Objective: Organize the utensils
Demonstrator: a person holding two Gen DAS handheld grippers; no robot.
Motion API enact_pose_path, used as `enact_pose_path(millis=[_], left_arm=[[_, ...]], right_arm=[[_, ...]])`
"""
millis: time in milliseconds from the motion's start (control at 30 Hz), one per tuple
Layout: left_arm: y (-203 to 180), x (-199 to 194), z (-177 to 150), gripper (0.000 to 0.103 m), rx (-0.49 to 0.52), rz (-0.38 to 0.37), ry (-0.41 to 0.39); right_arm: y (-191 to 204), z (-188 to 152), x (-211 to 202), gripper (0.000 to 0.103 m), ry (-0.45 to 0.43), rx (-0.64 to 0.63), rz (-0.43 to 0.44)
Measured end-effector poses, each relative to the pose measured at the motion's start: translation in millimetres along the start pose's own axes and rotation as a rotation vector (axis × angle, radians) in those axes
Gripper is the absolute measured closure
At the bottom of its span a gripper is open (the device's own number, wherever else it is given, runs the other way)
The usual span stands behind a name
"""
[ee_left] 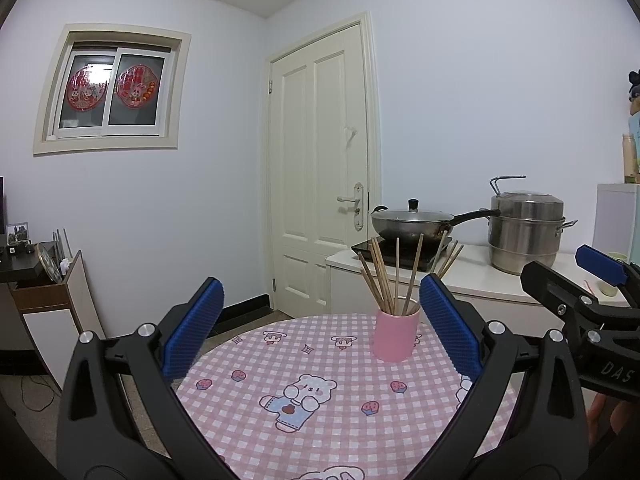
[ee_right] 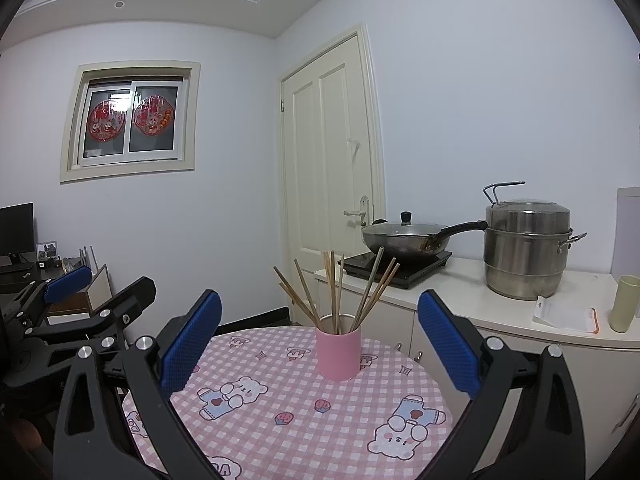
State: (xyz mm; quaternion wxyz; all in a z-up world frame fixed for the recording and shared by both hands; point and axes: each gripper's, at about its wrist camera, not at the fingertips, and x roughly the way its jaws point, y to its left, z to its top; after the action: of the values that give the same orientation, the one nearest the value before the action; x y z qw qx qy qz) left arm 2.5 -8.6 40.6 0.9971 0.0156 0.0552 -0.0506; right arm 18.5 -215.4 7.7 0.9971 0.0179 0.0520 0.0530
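A pink cup (ee_left: 395,334) stands upright on the far side of a round table with a pink checked cloth (ee_left: 320,420). Several wooden chopsticks (ee_left: 386,276) stand in it, fanned out. My left gripper (ee_left: 320,320) is open and empty, held above the table's near side, short of the cup. In the right wrist view the cup (ee_right: 338,352) and chopsticks (ee_right: 336,292) sit ahead between my open, empty right gripper (ee_right: 320,324) fingers. The right gripper also shows at the right edge of the left wrist view (ee_left: 592,280), and the left gripper at the left of the right wrist view (ee_right: 88,288).
Behind the table a white counter (ee_right: 480,304) holds an induction hob with a lidded wok (ee_right: 408,236), a steel steamer pot (ee_right: 528,248), a green cup (ee_right: 626,304) and a packet (ee_right: 566,314). A closed door (ee_right: 332,184) is behind. A desk with a monitor (ee_right: 16,236) is at left.
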Motion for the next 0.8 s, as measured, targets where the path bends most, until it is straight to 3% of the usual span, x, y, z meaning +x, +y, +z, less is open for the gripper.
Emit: enact_pose_path(millis=[800], left_arm=[[2.9, 21.4, -10.1, 0.006, 0.01, 0.006, 0.042]], right_arm=[[0.8, -7.3, 18.9, 0.008, 0.044, -0.004, 0.007]])
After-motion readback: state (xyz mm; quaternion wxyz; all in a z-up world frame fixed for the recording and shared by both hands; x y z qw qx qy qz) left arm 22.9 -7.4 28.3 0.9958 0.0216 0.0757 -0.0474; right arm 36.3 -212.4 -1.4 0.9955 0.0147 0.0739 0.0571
